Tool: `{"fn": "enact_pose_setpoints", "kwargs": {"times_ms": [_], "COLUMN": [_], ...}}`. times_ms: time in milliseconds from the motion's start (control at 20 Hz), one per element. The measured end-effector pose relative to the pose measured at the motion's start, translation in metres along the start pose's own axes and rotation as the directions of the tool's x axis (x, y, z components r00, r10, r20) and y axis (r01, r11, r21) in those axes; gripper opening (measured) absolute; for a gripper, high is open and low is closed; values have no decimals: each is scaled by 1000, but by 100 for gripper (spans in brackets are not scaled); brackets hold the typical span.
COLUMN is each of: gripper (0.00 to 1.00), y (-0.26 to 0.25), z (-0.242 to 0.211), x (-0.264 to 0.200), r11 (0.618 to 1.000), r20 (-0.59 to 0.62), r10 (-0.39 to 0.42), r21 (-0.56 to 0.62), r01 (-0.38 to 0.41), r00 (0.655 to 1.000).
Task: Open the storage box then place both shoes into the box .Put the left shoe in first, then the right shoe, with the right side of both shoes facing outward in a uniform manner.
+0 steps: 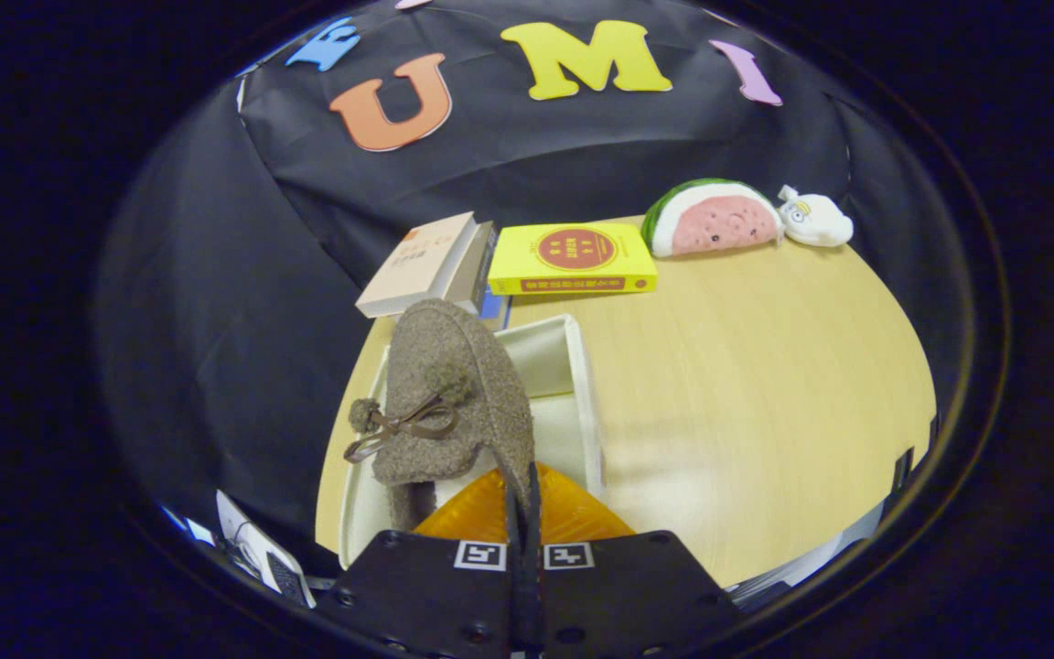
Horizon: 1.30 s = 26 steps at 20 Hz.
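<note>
My gripper (523, 513) is shut on the rim of a brown fuzzy shoe (454, 394) with a brown lace bow and pompoms. The shoe hangs from the fingers above the open white storage box (593, 403), toe pointing away from me. An orange sheet (573, 517) lies in the near part of the box, just under the fingers. The box stands at the left side of the wooden table (747, 384). The shoe hides much of the box's inside.
Beyond the box lie a beige book (417, 265) and a yellow book (573, 258). A watermelon-slice plush (712, 218) and a small white plush (817, 220) sit at the table's far edge. Papers (257, 549) lie off the table's near left.
</note>
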<state>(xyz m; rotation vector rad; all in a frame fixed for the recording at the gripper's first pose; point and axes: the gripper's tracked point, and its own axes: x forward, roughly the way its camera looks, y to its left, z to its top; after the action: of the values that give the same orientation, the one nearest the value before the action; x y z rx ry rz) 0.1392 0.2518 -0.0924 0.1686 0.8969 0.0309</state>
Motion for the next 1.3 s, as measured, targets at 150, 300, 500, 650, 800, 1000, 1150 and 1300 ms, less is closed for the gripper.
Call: {"fn": "enact_pose_setpoints", "kwargs": {"times_ms": [150, 300, 500, 650, 800, 1000, 1150, 1300], "gripper": [0, 1, 6, 9, 13, 36, 61, 78], "y": [-8, -6, -5, -1, -1, -1, -12, -18], "z": [-11, -18, -20, -20, -16, -7, 6, 16], "x": [11, 15, 17, 12, 4, -23, -50, -82], "r11": [997, 997, 995, 995, 996, 993, 979, 971], "r20": [14, 17, 22, 29, 69, 164, 314, 478], "r10": [-65, -80, -99, -95, -80, -47, -65, -44], "r21": [31, 13, 2, -12, -24, -98, -162, -185], "r01": [65, 79, 99, 96, 82, 63, 121, 150], "r00": [998, 997, 995, 995, 994, 985, 947, 877]}}
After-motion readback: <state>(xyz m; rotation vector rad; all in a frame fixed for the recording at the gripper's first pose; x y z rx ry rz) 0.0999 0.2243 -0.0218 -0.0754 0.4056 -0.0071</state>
